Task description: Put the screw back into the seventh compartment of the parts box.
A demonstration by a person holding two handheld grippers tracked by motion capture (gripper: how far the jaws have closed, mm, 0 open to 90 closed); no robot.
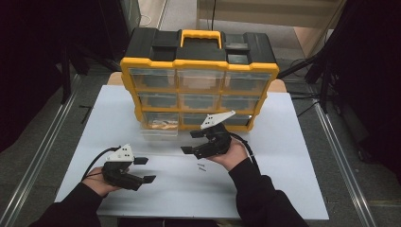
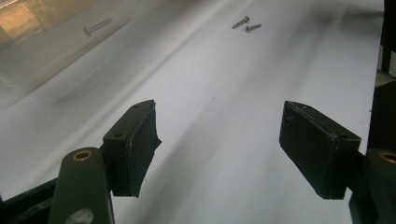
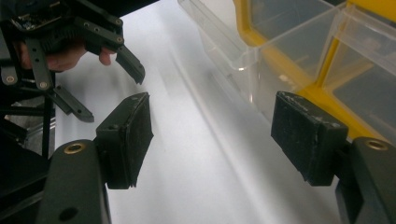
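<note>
While both the left gripper (image 1: pixel 145 170) and right gripper (image 1: pixel 189 142) stand with jaws wide and empty, two loose screws (image 1: pixel 201 167) lie on the bench (image 1: pixel 283 179) near the pulled-out clear drawer (image 1: pixel 160 128); next likely: pinch one screw.

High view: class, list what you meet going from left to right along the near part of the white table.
left gripper with open jaws → two small screws lying loose on the white table → hand holding the right gripper
</note>
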